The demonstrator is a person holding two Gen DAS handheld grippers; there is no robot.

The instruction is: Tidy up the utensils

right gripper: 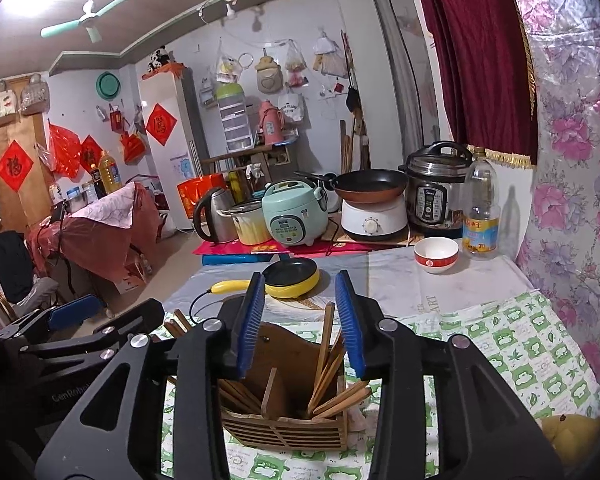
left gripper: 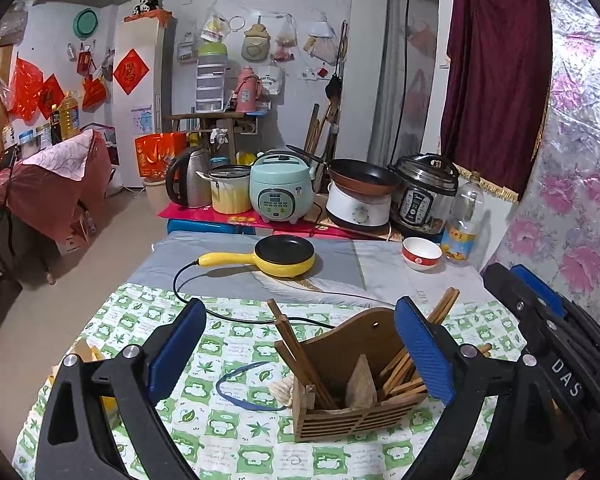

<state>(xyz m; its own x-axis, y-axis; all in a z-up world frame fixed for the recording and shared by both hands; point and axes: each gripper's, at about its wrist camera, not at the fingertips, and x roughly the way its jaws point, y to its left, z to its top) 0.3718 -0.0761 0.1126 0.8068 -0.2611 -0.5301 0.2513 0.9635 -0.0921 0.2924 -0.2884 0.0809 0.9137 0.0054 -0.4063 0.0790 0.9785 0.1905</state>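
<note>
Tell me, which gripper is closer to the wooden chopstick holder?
Right, I'd judge. The right gripper hovers directly above the wooden chopstick holder, fingers apart over its chopsticks. The left gripper sits back on the holder's near side, fingers spread wide.

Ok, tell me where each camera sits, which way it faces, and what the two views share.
Left wrist: on the left gripper, looking slightly down at the wooden chopstick holder; its wide-open blue fingers show, the right gripper alongside.
Right wrist: on the right gripper, above the holder; jaws partly open.
Shared: holder, yellow pan, red-and-white bowl.
</note>
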